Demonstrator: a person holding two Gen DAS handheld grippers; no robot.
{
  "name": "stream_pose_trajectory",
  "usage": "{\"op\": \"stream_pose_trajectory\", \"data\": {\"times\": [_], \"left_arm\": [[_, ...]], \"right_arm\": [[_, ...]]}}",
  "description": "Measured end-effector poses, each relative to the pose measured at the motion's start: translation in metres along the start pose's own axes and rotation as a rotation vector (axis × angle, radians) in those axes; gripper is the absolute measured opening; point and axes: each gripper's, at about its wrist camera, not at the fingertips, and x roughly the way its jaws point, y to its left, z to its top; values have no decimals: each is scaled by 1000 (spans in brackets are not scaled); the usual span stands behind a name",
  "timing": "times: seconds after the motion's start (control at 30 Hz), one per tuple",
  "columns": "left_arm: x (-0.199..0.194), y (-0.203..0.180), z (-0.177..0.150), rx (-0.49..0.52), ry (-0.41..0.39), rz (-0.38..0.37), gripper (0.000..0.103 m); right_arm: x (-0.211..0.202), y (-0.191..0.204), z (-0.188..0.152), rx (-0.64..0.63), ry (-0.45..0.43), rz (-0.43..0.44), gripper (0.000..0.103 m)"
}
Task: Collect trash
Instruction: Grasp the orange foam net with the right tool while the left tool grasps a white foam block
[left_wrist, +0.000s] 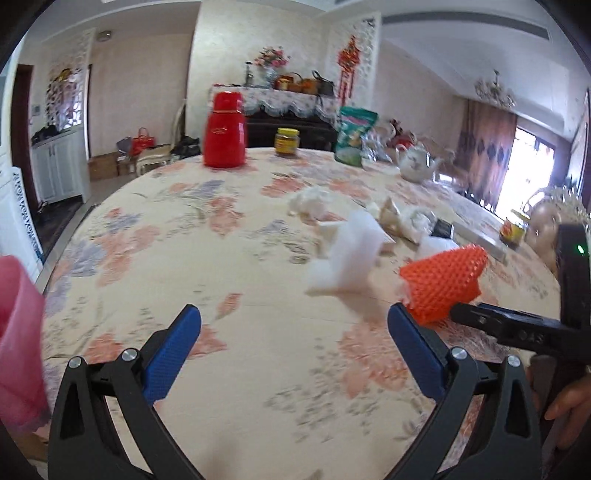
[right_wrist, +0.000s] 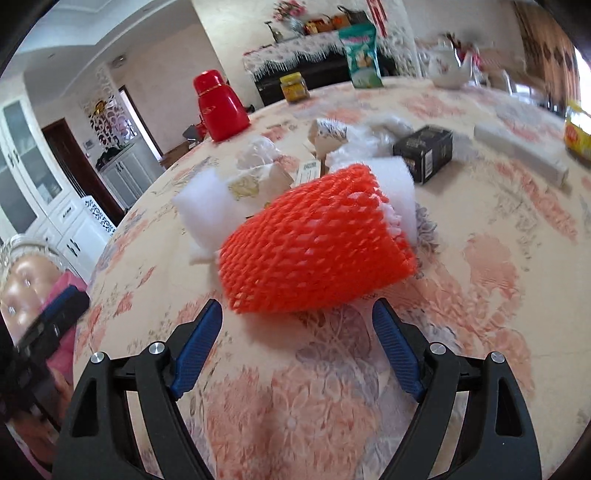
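An orange foam net sleeve (right_wrist: 317, 243) lies on the floral tablecloth (right_wrist: 332, 406), just ahead of my right gripper (right_wrist: 297, 306). That gripper is open and its blue pads are not pressing on the net. In the left wrist view the orange foam net sleeve (left_wrist: 443, 280) is at the right, with one right finger (left_wrist: 480, 317) at its lower edge. My left gripper (left_wrist: 293, 310) is open with only tablecloth between its pads. White foam pieces (left_wrist: 354, 258) (right_wrist: 199, 206), crumpled tissue (left_wrist: 310, 203) and a small black box (right_wrist: 424, 151) are scattered behind the net.
A red thermos (left_wrist: 225, 129), a yellow-lidded jar (left_wrist: 286, 142), a green bag (left_wrist: 354, 136) and a white teapot (left_wrist: 417, 162) stand at the table's far side. A long white box (right_wrist: 521, 151) lies at the right. Pink plastic (left_wrist: 18, 332) hangs at the left edge.
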Motion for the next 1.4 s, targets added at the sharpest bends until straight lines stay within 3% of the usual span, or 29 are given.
{"op": "stream_pose_trajectory", "data": {"times": [0.23,0.43,0.5,0.6,0.73,0.77,0.93,1.07,1.13,1.4], "left_arm": [[19,-10,-3,-1,52,-5,98],[44,-17,14,-11,82,-24,98],[53,-21,19,-18,89,-40,98],[73,-27,27,-28,102,-27,98],[94,-32,39,-56,110,-17,97],[97,-35,41,-53,100,-5,94],[113,-50,47,-8,93,29,63],[119,-56,46,24,119,13,47],[121,-56,46,31,127,1,33],[112,-58,45,36,83,-39,32]], "right_arm": [[25,-13,29,114,-11,8,81],[32,-16,43,103,-50,-9,57],[33,-24,44,109,-55,-11,39],[32,-36,43,121,-65,-7,27],[23,-46,43,143,-111,-13,22],[21,-48,43,155,-122,-11,22],[20,-59,43,205,-136,-8,22],[21,-54,45,177,-128,-10,22],[22,-50,46,157,-126,-15,22],[21,-40,46,109,-130,-31,22]]}}
